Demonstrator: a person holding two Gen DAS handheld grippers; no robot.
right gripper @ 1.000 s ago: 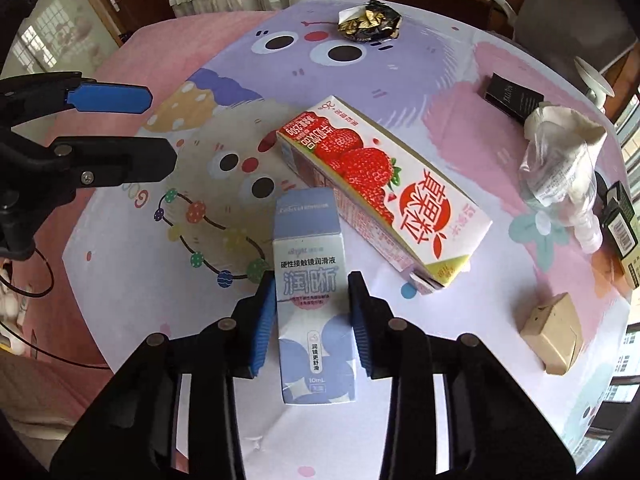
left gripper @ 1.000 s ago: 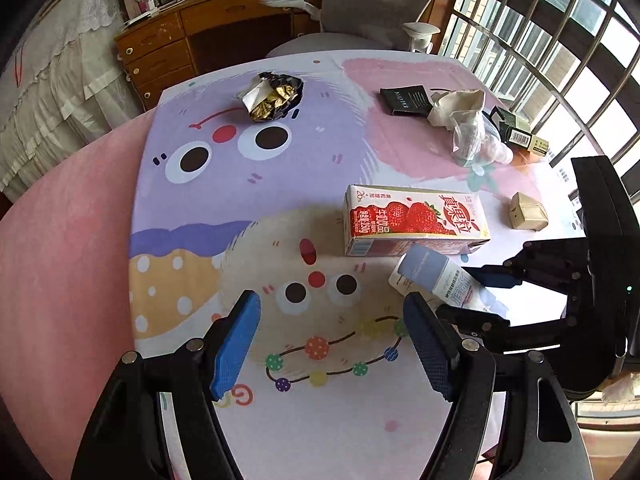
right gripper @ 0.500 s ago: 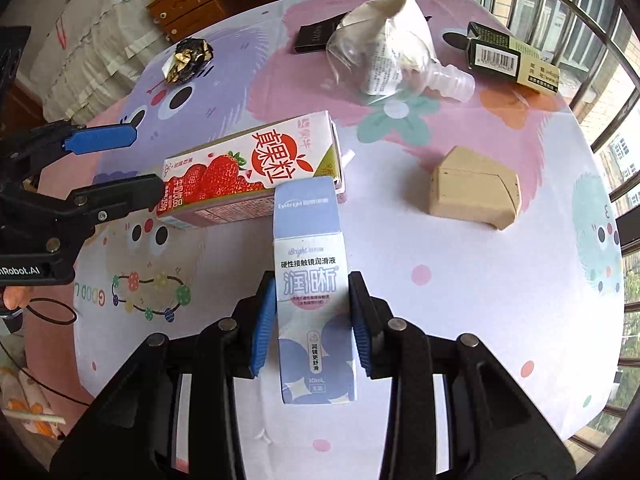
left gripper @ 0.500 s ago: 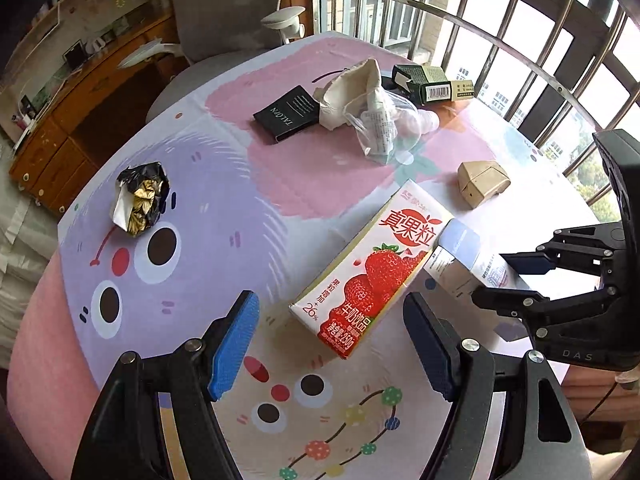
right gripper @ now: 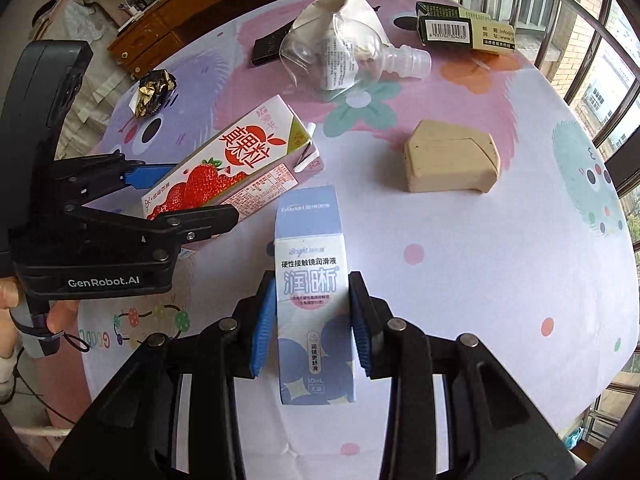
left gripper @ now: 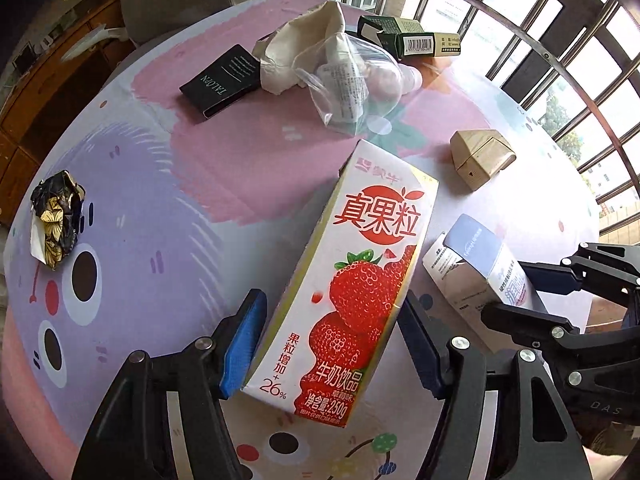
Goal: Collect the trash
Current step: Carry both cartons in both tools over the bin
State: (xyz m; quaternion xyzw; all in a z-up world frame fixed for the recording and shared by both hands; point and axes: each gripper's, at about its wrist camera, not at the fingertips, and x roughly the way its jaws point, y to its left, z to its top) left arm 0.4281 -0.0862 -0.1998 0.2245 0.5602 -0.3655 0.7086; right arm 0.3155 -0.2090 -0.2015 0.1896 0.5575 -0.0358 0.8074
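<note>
Left wrist view: left gripper (left gripper: pixel 328 344) spread wide, straddling the strawberry milk carton (left gripper: pixel 352 280) lying on the table cloth (left gripper: pixel 160 184); pad contact unclear. Carton's near end hides the cloth beneath.

Right wrist view: right gripper (right gripper: pixel 310 318) clamped on the blue-and-white box (right gripper: pixel 312 304); underside unseen, cannot tell whether lifted.

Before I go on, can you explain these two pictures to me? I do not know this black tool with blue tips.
Each picture comes from a camera on a hand-held gripper, looking along its two fingers. A person holds one in each hand. The left gripper is open around the strawberry milk carton, which lies on the cartoon tablecloth. The right gripper is shut on a small blue box. Also there: a clear bottle, a tan box and a crumpled wrapper.
</note>
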